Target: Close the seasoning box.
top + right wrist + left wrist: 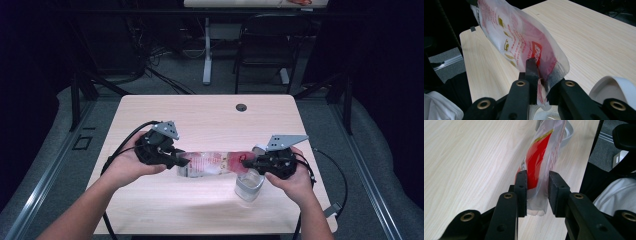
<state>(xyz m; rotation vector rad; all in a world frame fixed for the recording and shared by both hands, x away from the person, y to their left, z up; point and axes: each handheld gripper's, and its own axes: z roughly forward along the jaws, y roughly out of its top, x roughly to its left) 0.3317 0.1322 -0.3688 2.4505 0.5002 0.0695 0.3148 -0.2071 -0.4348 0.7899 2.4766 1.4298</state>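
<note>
A clear plastic bag with red print hangs stretched level between the two grippers, just above the near half of the table. The left gripper clamps its left end: in the left gripper view the black pads press the crinkled film flat. The right gripper has the bag's right end between its jaws; whether its pads press the film I cannot tell. A small clear cup stands on the table right below that end. The bag is thin, glossy and wrinkled. The tabletop is pale wood grain with rounded corners, grey carpet around it, and a dark chair beyond the far edge.
</note>
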